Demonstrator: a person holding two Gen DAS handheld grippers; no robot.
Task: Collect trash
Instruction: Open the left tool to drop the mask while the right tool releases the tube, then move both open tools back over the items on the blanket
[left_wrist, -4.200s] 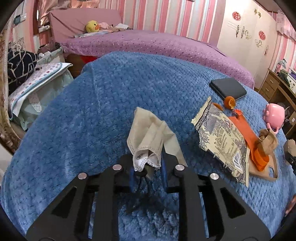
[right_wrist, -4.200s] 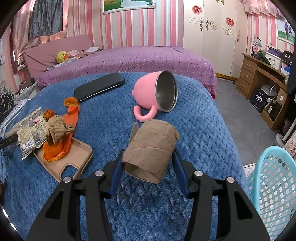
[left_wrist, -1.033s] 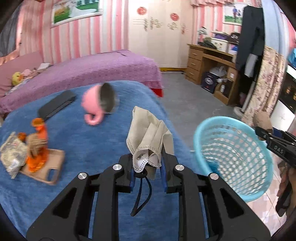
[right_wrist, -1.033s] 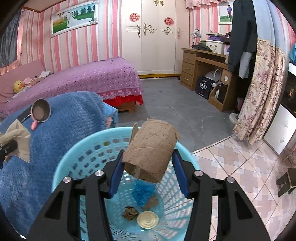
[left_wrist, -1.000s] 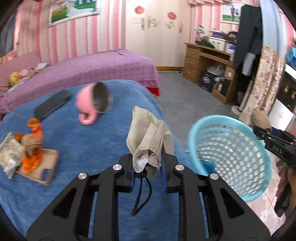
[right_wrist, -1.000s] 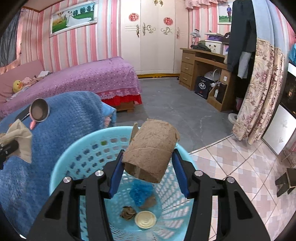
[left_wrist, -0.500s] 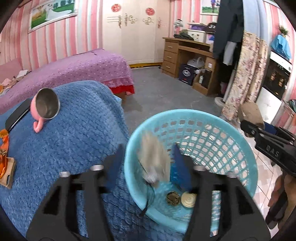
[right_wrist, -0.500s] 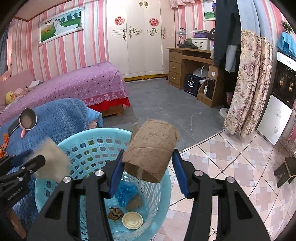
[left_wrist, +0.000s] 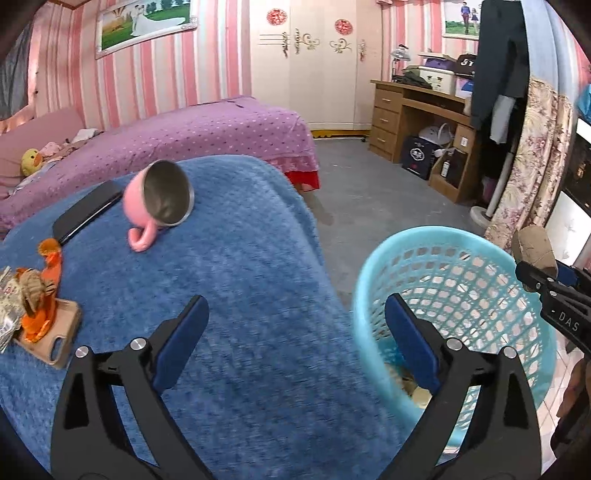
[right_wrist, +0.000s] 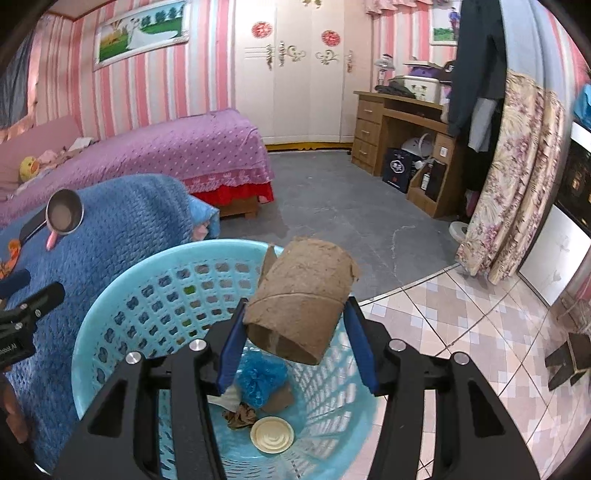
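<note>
- Left wrist view: the left gripper (left_wrist: 295, 332) has just been opening, and its jaws now stand wide apart with nothing between them, over the edge of the blue blanket (left_wrist: 236, 295) beside the basket (left_wrist: 461, 280).
- Right wrist view: the right gripper (right_wrist: 295, 343) is clamped on a brown cardboard tube (right_wrist: 303, 299), held above the basket's (right_wrist: 122, 314) mouth.
- In the basket bottom lie a blue scrap (right_wrist: 260, 380), a round lid (right_wrist: 272, 434), a crumpled brown bit (right_wrist: 240, 415) and a pale piece (right_wrist: 229, 397) that may be the mask; I cannot tell for sure.
- On the blanket are a pink mug (left_wrist: 159, 199) on its side, a dark phone (left_wrist: 86, 212), and orange litter (left_wrist: 38, 306) on a tan case (left_wrist: 55, 341).
</note>
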